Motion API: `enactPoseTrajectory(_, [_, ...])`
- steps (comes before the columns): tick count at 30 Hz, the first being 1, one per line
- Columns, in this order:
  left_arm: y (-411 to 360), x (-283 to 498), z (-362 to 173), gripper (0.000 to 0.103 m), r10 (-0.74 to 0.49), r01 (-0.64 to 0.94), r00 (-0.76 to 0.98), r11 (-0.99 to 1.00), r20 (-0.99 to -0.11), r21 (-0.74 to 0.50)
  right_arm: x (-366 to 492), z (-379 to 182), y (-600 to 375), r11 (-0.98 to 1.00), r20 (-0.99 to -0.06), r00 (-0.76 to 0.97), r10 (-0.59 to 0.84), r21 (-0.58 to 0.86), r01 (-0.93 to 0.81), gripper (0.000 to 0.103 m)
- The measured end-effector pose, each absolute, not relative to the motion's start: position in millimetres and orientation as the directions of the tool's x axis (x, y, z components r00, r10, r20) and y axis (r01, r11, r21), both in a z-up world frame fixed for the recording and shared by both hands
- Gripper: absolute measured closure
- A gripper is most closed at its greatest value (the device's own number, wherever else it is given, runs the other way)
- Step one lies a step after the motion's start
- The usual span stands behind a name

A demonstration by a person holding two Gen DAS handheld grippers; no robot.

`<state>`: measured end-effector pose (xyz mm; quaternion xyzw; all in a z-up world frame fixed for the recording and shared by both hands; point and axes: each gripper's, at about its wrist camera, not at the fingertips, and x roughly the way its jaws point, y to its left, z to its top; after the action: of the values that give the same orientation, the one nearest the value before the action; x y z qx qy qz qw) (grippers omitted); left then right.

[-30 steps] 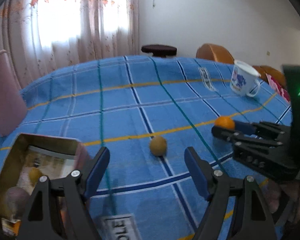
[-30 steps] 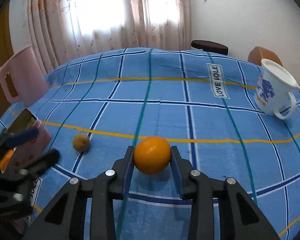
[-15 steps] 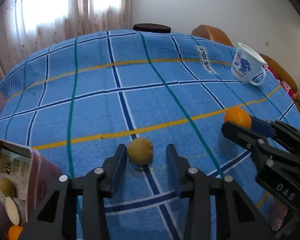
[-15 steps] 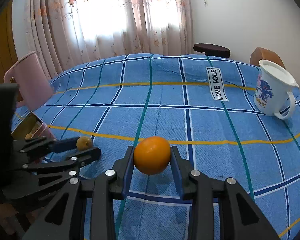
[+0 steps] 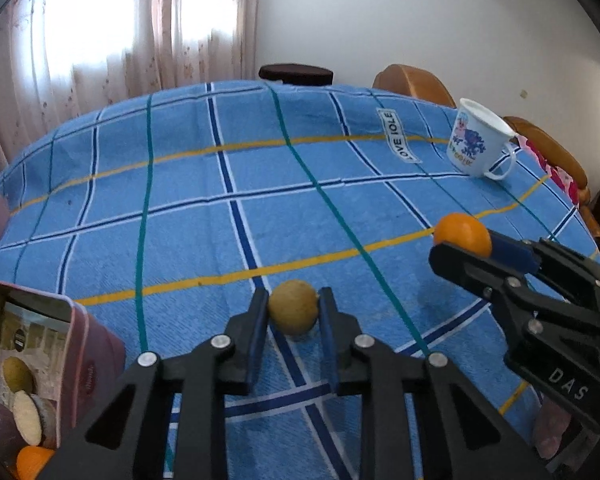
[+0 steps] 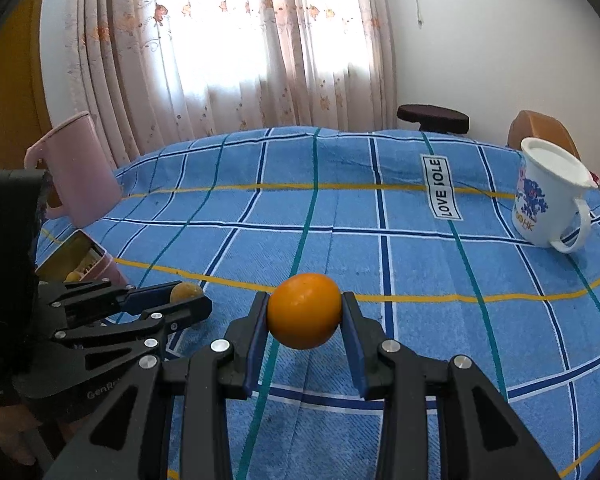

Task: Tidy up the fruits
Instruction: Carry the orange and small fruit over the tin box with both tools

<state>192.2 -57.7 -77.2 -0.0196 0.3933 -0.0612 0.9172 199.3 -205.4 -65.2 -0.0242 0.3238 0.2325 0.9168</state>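
Between the fingers of the left tongs (image 5: 293, 309): a small yellow-brown fruit (image 5: 293, 311), pinched on both sides by the blue pads, low over the blue checked tablecloth (image 5: 188, 232). Cannot tell whether it touches the cloth or hangs just above it. Left of these tongs and close to their base: a pink tin (image 5: 40, 376), open on top, with several fruits inside, among them a bit of orange peel at the bottom edge. Right of the left tongs and a little ahead: the right tongs (image 5: 456, 246), seen from the side, closed on an orange (image 5: 462, 234).

Between the fingers of the right tongs (image 6: 305, 312): the same orange (image 6: 304, 310), gripped at its left and right flanks and held clear above the cloth, with the shadow underneath. Left of the right tongs, at about the same reach: the left tongs (image 6: 188, 300) closed on the small fruit (image 6: 186, 291), only partly visible behind the near finger. Behind them, further left: the pink tin (image 6: 100, 262), and beyond that a tall pink jug (image 6: 78, 168) at the cloth's far left edge.

Far ahead and right of both tongs: a white mug (image 6: 548, 200) with a blue print, upright, handle toward the right. Ahead, between mug and centre line: a white label (image 6: 440, 186) sewn on the cloth. Beyond the table: curtains (image 6: 240, 52) over a bright window and a dark round stool (image 6: 432, 114).
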Motion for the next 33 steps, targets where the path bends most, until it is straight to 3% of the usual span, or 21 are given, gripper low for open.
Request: enactPoseTrajectory(33, [-58.8, 156.2, -52.6, 0.077, -0.062, 0.057, 0.834, 0.998, -0.548, -0.026, 168.7, -48.9, -211.3, 0.878, -0.451, 0.772, 0.447, 0.054, -0.476, 0.066])
